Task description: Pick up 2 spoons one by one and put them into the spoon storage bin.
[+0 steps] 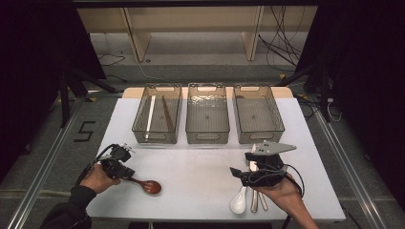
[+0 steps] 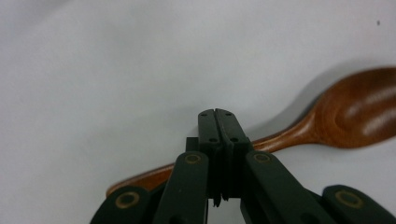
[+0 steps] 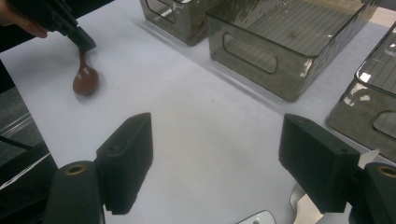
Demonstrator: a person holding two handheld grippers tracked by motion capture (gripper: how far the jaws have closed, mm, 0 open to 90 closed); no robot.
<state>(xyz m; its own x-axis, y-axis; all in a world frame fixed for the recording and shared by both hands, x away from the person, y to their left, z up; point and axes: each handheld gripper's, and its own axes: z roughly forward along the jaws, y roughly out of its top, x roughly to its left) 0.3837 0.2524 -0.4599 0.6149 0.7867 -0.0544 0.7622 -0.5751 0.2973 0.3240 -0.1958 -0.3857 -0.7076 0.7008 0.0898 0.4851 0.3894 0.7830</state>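
A brown wooden spoon (image 1: 146, 185) lies on the white table (image 1: 200, 162) at the front left, its bowl to the right. My left gripper (image 1: 125, 172) is over its handle. In the left gripper view the jaws (image 2: 217, 116) are pressed together above the handle (image 2: 280, 140), which passes beneath them. My right gripper (image 1: 240, 175) hovers at the front right, jaws wide apart (image 3: 217, 163) with nothing between them. Under the right hand lie a white spoon (image 1: 238, 202) and some metal cutlery (image 1: 255, 200).
Three clear grey bins stand in a row at the back: left (image 1: 155, 137), middle (image 1: 207, 137), right (image 1: 261, 136). The left bin holds a pale stick (image 1: 151, 114) and a dark stick (image 1: 167, 113). Open tabletop lies between the two grippers.
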